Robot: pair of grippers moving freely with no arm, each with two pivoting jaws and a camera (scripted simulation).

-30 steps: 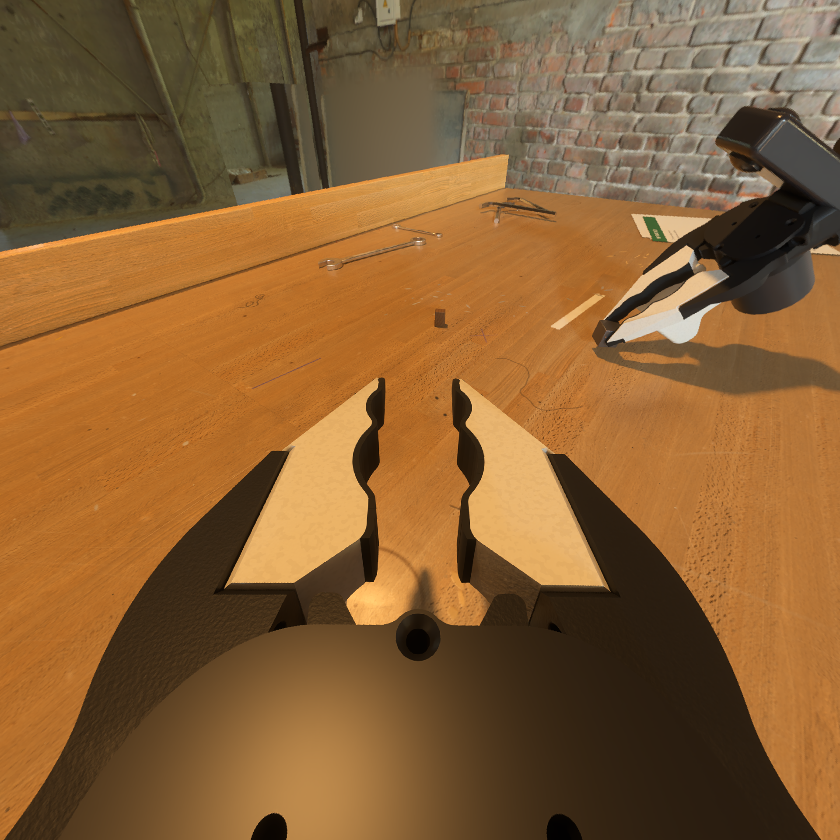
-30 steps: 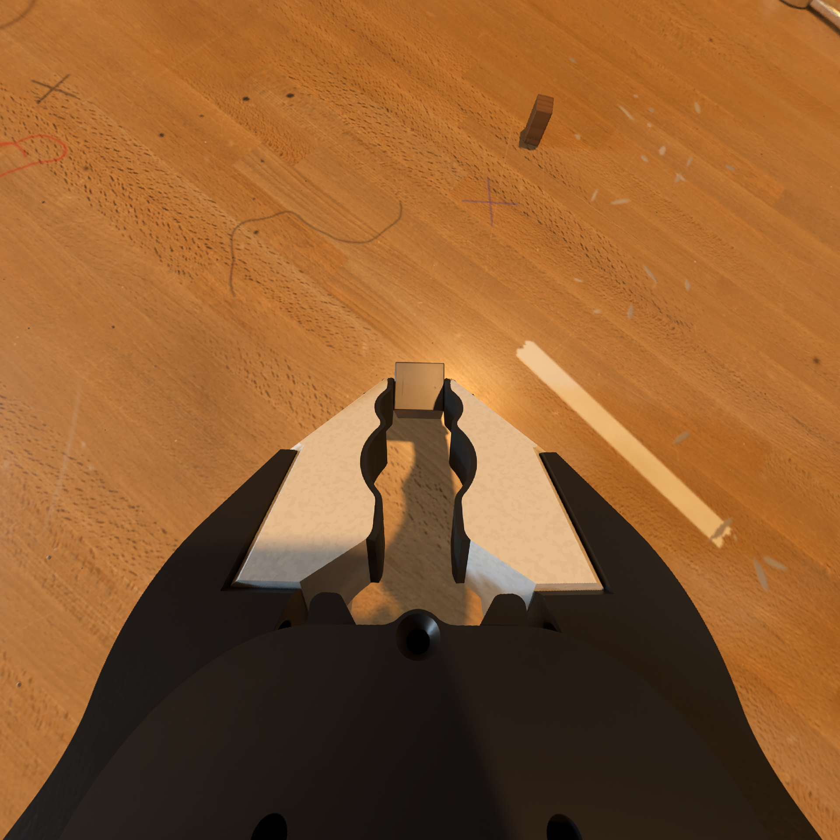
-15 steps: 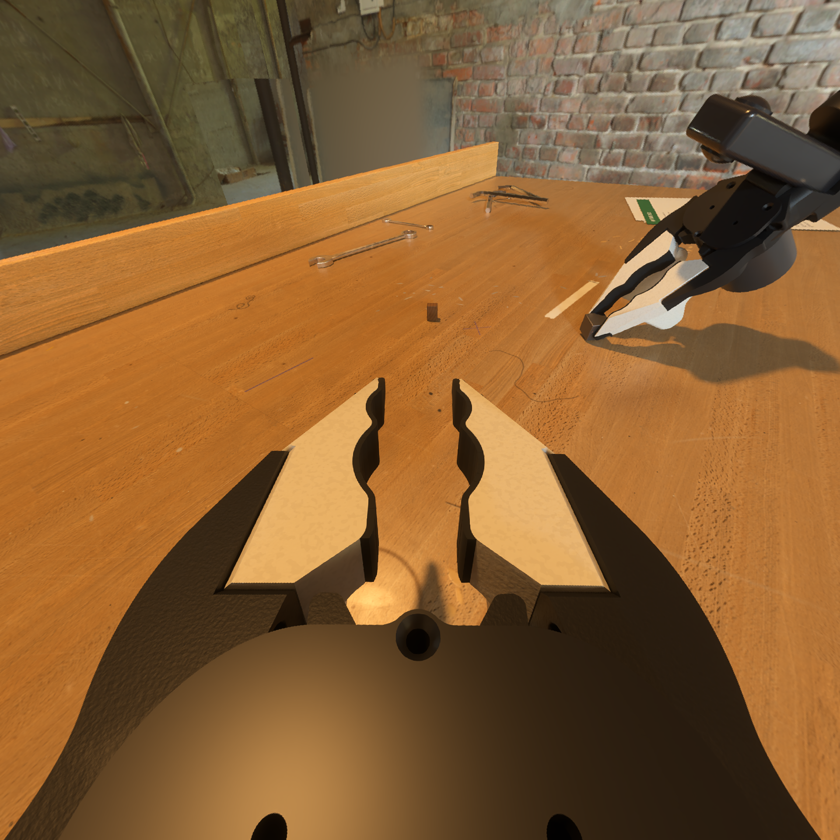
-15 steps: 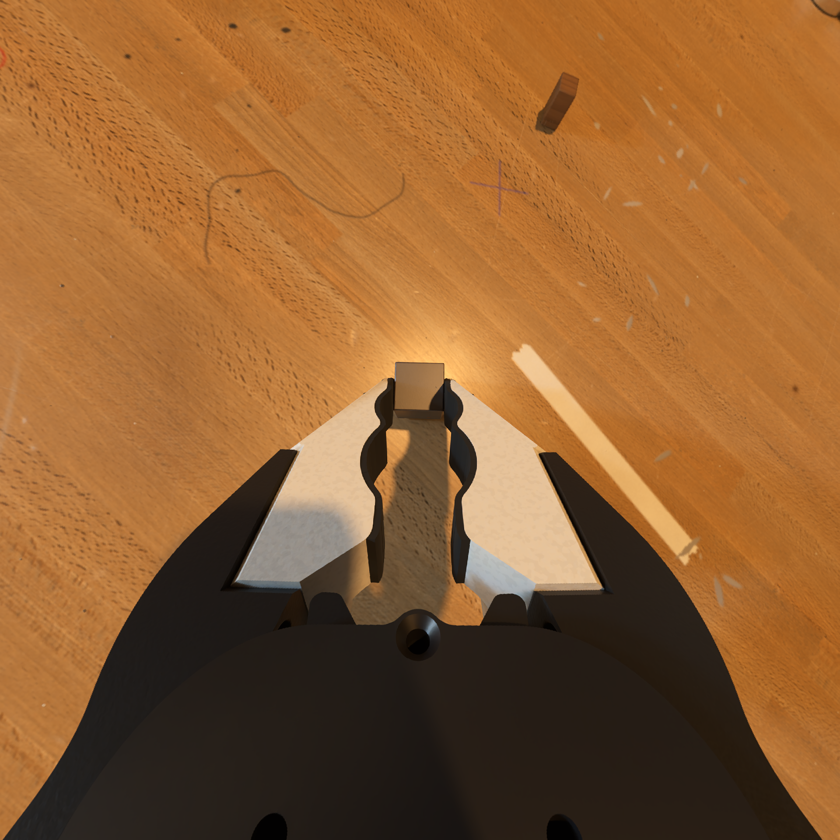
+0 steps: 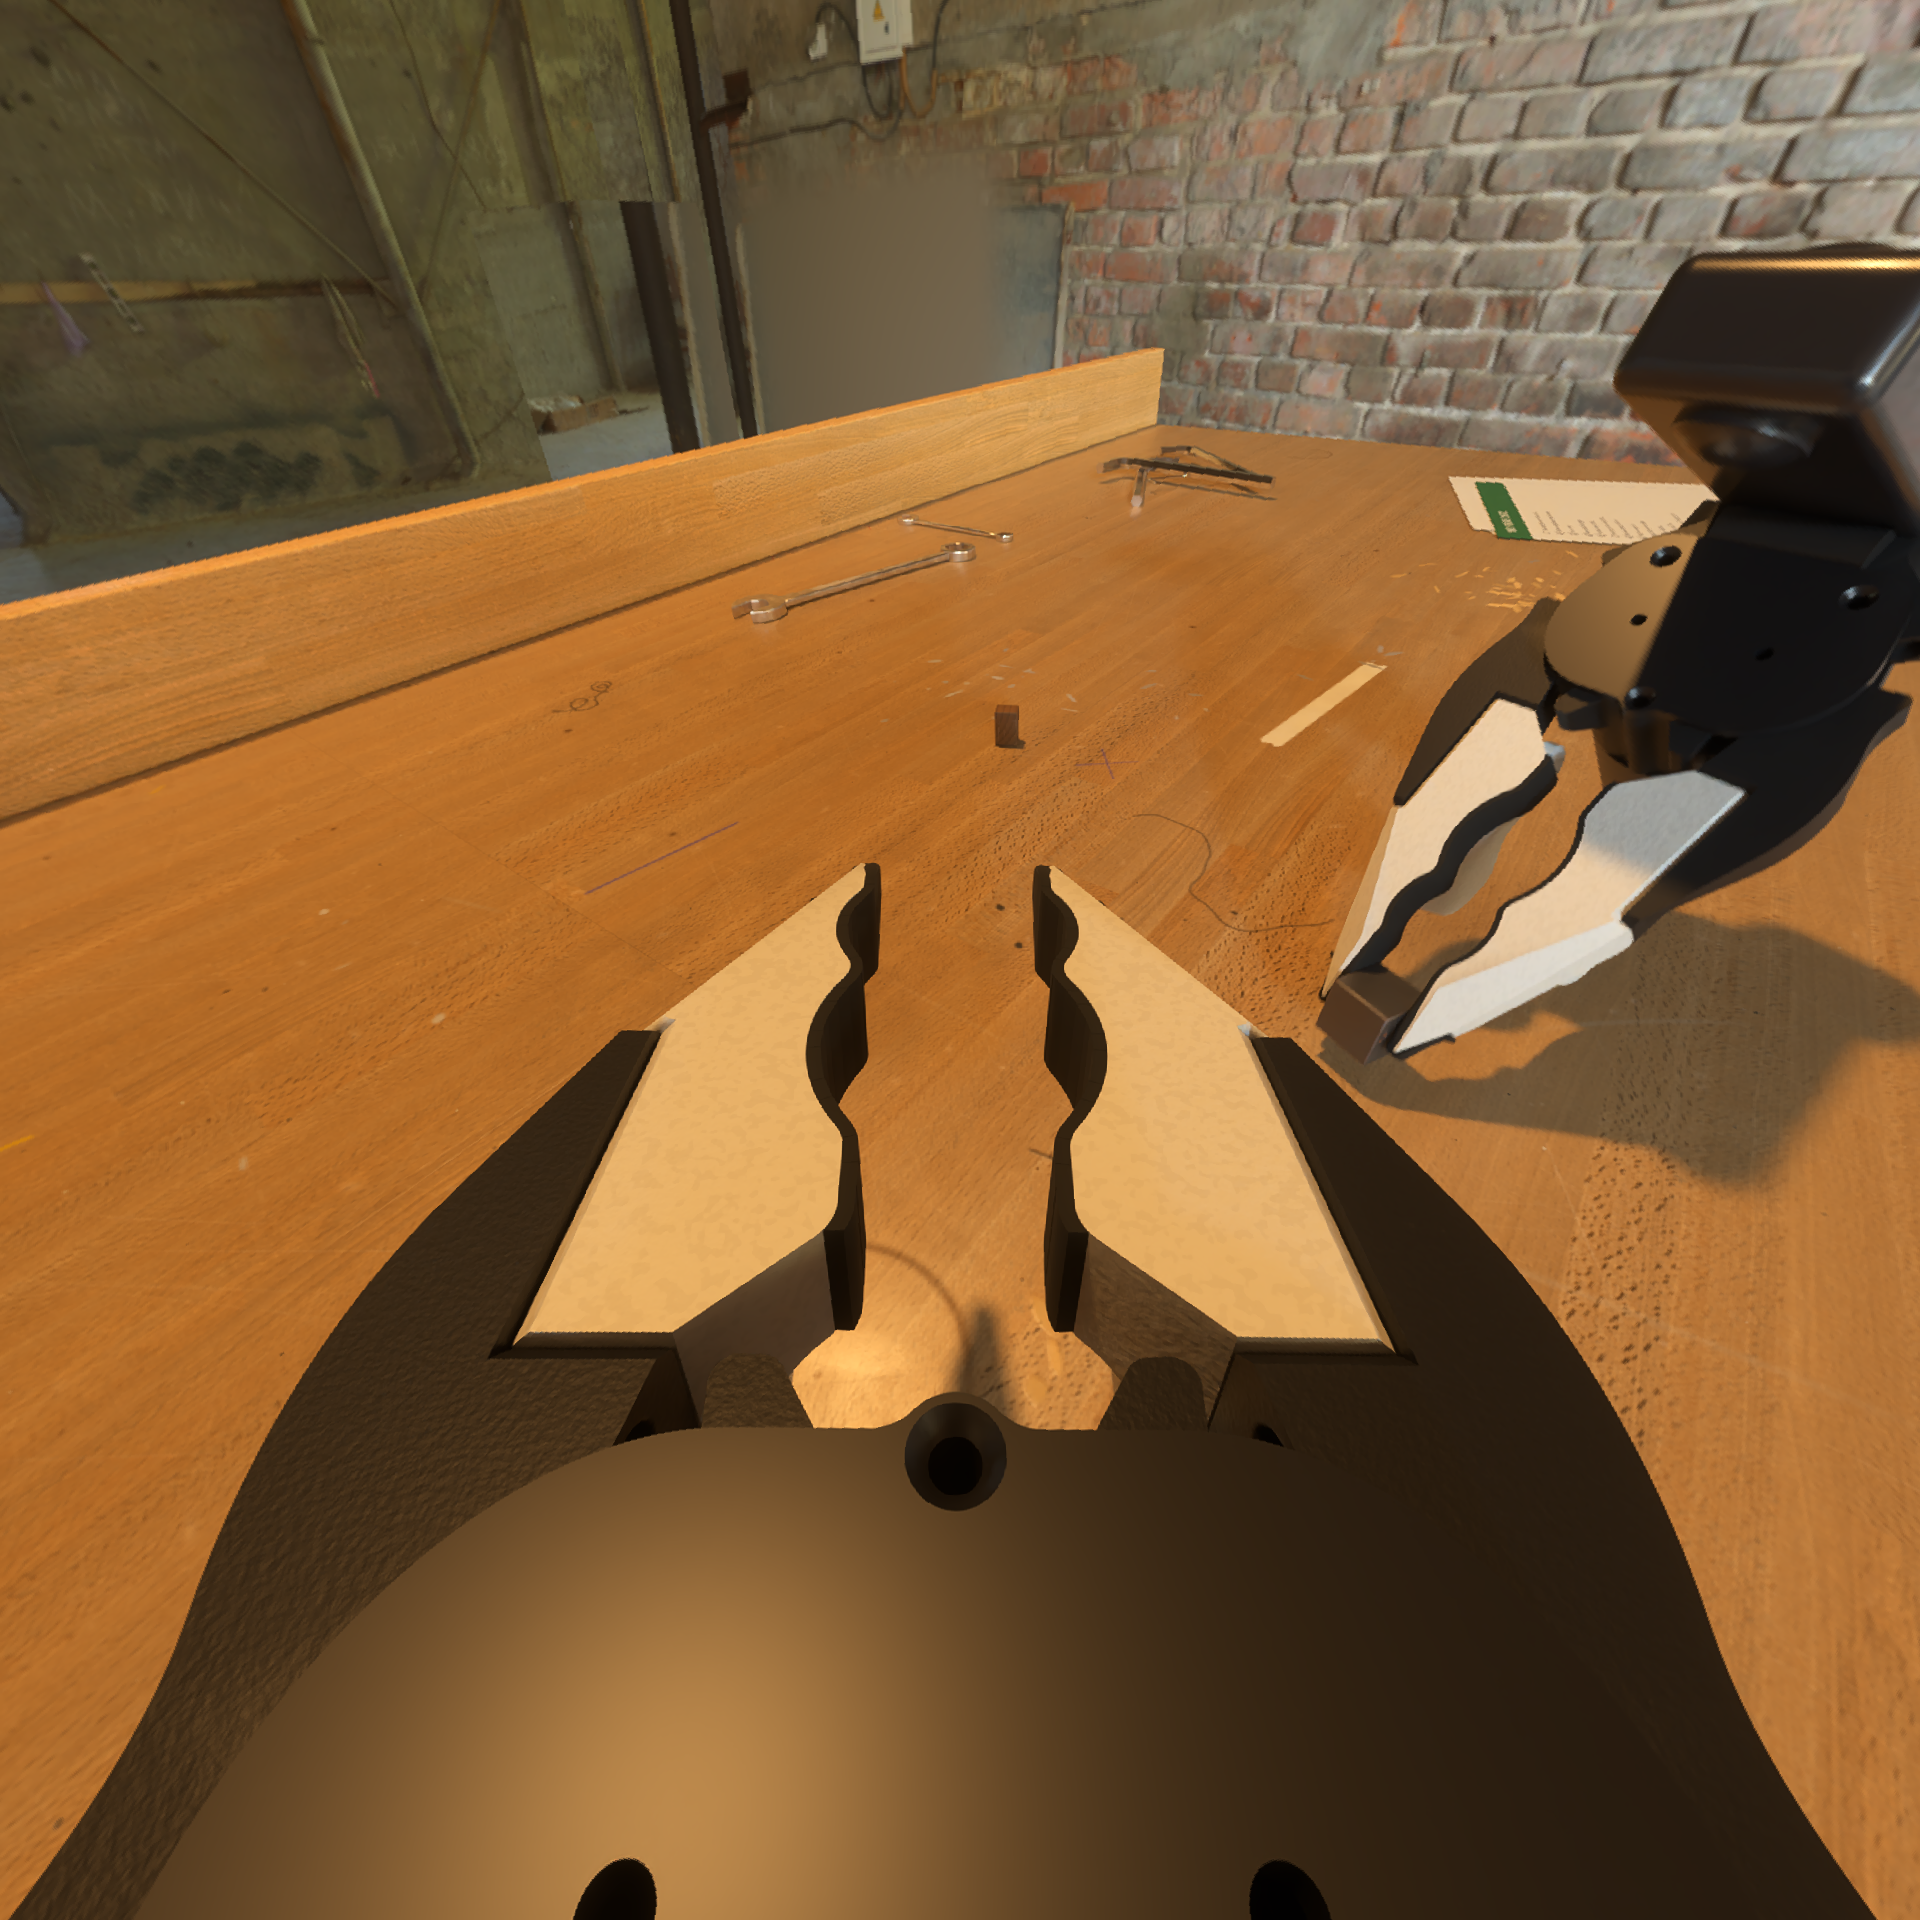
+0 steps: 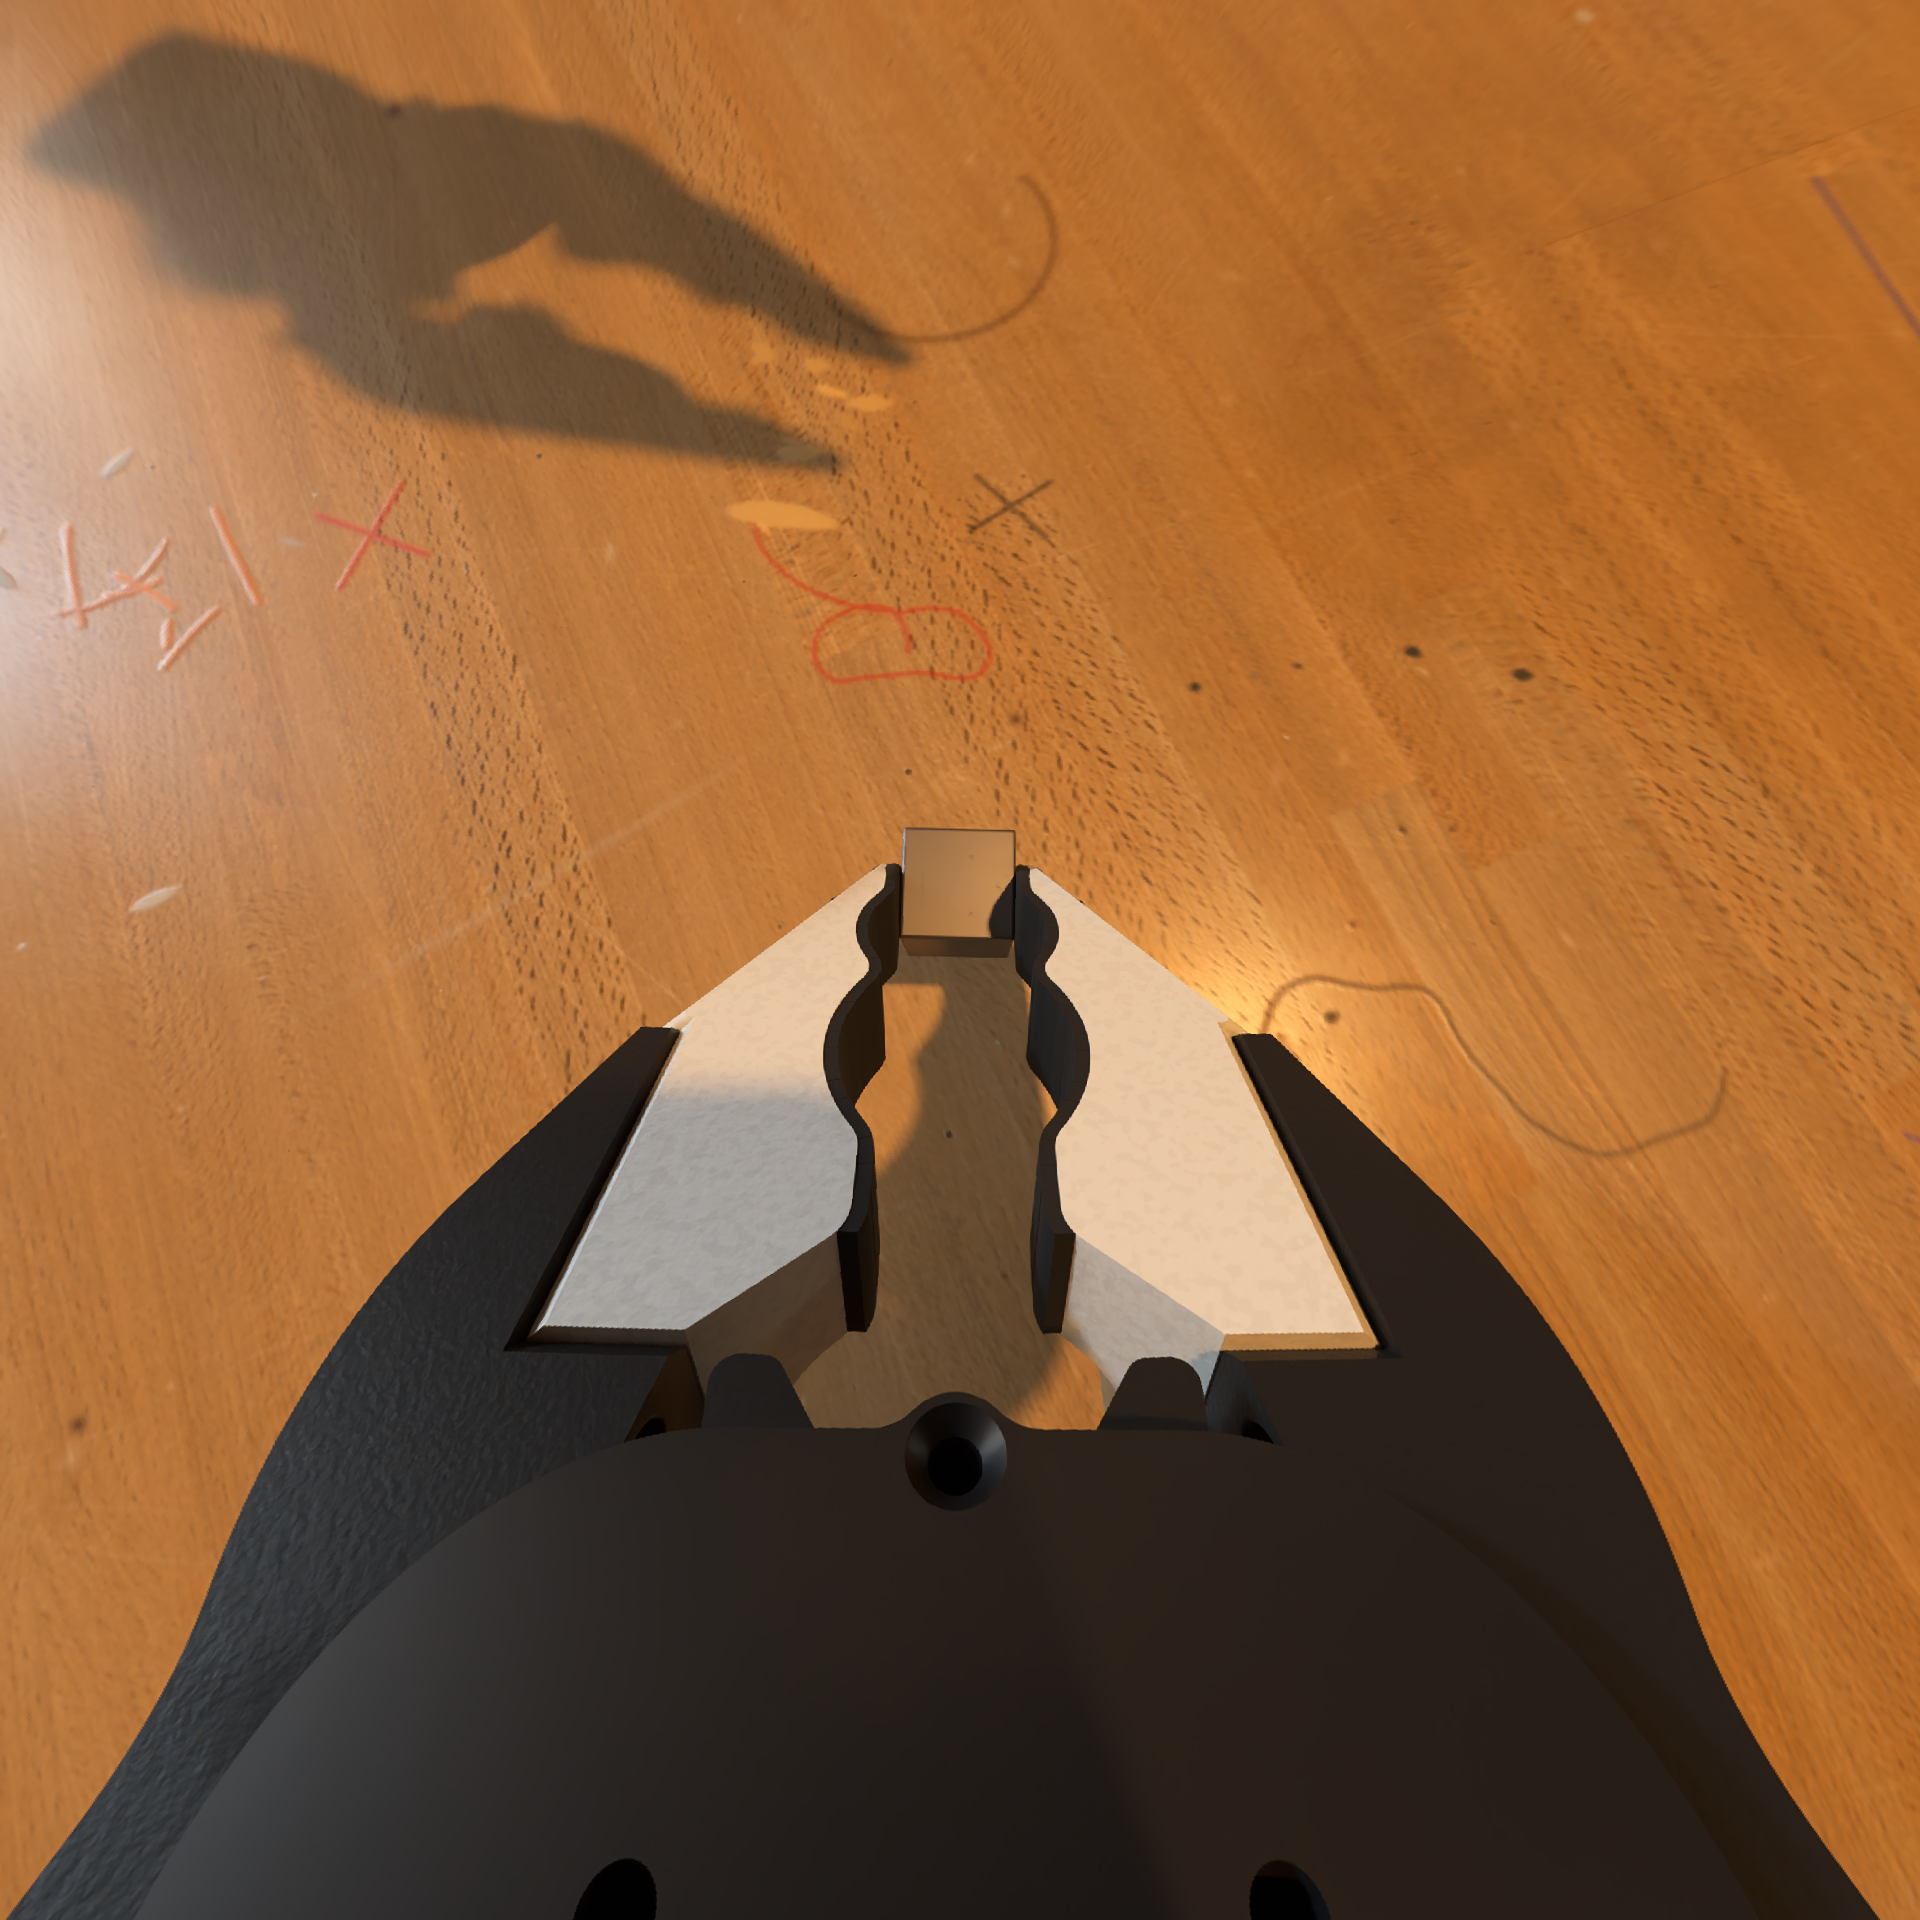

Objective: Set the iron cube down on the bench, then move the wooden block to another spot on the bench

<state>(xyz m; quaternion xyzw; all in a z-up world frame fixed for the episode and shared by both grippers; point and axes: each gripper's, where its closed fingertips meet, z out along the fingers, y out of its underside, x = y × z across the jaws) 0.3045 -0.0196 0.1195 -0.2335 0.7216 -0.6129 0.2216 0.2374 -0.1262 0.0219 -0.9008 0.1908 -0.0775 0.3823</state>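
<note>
Left wrist view low, forward along bench (image 5: pixel 416 1039); right steep, close.

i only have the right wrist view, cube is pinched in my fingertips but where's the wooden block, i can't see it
Observer: The wooden block shows only in the left wrist view, standing alone on the bench, out beyond the left gripper.
Operator: is the left gripper carrying anything
Observer: No, its jaws are open and empty.
Operator: is my cube down on the bench yet
Observer: From the left wrist view the iron cube in the right gripper sits at or just above the surface; I cannot tell whether it touches.
Operator: anything near the block
Observer: A long wrench lies well beyond it, by the bench's raised back board.
</note>
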